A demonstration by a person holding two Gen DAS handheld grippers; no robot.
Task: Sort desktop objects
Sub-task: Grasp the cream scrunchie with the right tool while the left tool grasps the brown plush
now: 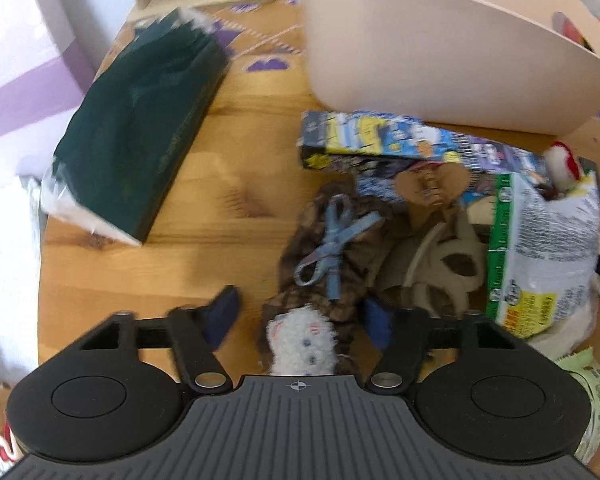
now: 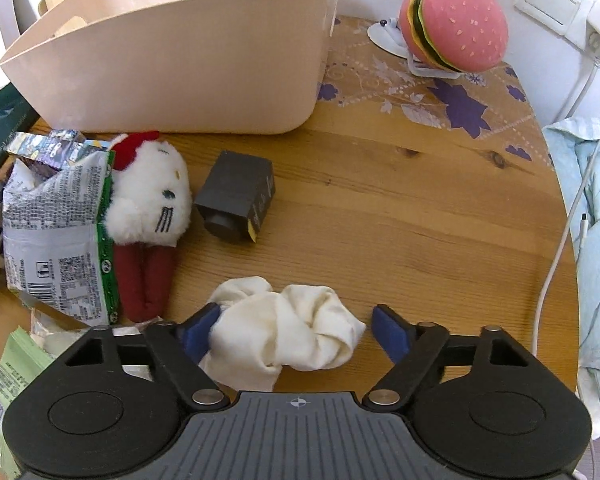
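Down on the wooden table (image 2: 380, 208), the white cloth (image 2: 288, 328) lies between the wide-open fingers of the right gripper (image 2: 296, 330), touching only the left pad. Likewise the left gripper (image 1: 300, 316) spreads wide around a brown scrunchie (image 1: 332, 248) with a white plush face, gripping nothing. Just beyond stand the beige basket (image 2: 180, 60), a snack bag (image 2: 56, 216) and a black box (image 2: 236, 196).

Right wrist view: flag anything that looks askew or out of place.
The small dark box lies tipped on the table, its inner piece poking out. The silver snack bag is crumpled, leaning on the white plush.
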